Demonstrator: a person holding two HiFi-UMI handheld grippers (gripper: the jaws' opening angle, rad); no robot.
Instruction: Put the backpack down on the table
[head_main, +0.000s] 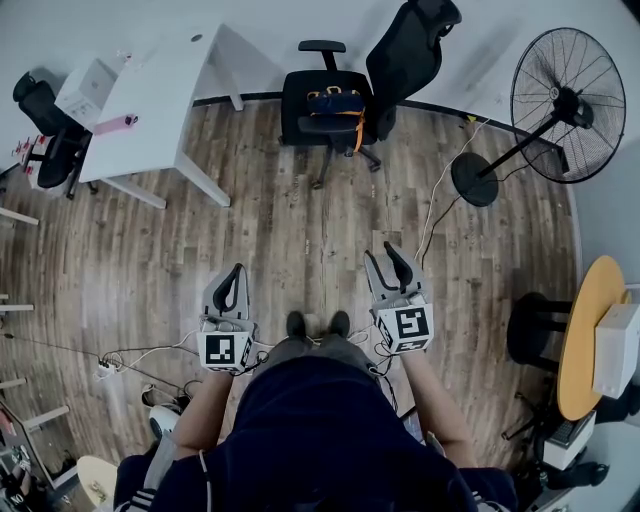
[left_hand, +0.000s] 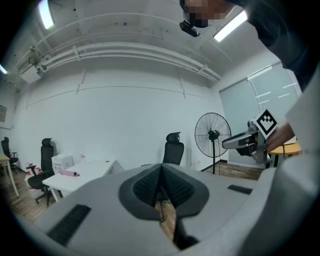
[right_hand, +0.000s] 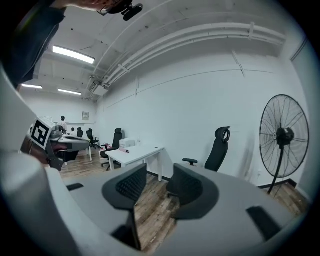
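Pads of the left gripper (left_hand: 161, 186) are pressed together on nothing; the right gripper (right_hand: 152, 182) holds its jaws parted, likewise empty. Both are well apart from the backpack (head_main: 335, 103), which sits on the black chair (head_main: 405, 60). I'd walk up, open both and grip its top. The white table (head_main: 160, 85) stands left of the chair on the plank floor (head_main: 300, 220), and a fan (head_main: 567, 105) stands to the right.

Open floor (head_main: 300, 240) ahead, table (head_main: 160, 90), chair (head_main: 405, 60), fan (head_main: 568, 105) beyond
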